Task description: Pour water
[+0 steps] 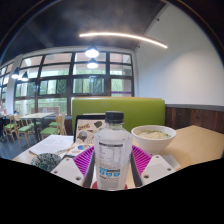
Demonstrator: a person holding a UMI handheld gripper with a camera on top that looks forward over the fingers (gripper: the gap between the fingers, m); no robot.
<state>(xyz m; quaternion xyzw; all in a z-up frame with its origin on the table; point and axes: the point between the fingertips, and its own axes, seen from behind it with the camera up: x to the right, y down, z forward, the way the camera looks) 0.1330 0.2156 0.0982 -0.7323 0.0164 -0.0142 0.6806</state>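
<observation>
Materials and finish, as observed
Bottle [112, 152] was clear glossy plastic with a paper label; bowl [153, 137] smooth, glossy white; table [195, 145] matt pale wood; bench back [120, 110] smooth green upholstery.

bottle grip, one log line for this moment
gripper: shut on water bottle | bottle: upright, capped | white bowl: beyond right finger
</observation>
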